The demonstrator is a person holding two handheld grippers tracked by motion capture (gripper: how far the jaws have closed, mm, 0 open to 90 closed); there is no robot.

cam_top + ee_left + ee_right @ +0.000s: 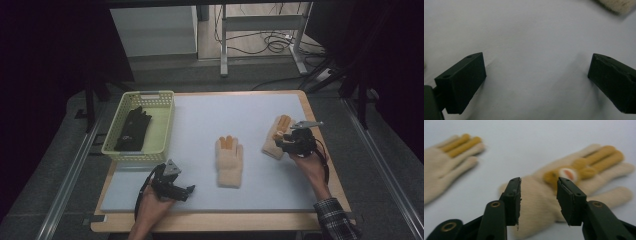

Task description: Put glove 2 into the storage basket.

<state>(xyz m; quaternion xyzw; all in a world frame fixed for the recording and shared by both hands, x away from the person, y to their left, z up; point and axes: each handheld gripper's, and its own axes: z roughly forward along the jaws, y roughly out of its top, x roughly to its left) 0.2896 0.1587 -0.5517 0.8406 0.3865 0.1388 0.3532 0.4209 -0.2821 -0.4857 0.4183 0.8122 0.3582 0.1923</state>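
Note:
Two cream knit gloves with orange-yellow fingers lie flat on the white mat. One glove is in the middle. The other glove lies to the right, with a small round face patch on its back. My right gripper hovers just over that glove's cuff end, and its jaws stand apart with nothing pressed between them. The middle glove lies off to the left in the right gripper view. My left gripper rests near the mat's front left, open over bare mat.
A pale yellow basket sits at the mat's back left with a black glove inside. A cream glove's edge peeks into the top right of the left gripper view. The wooden table edge runs along the front.

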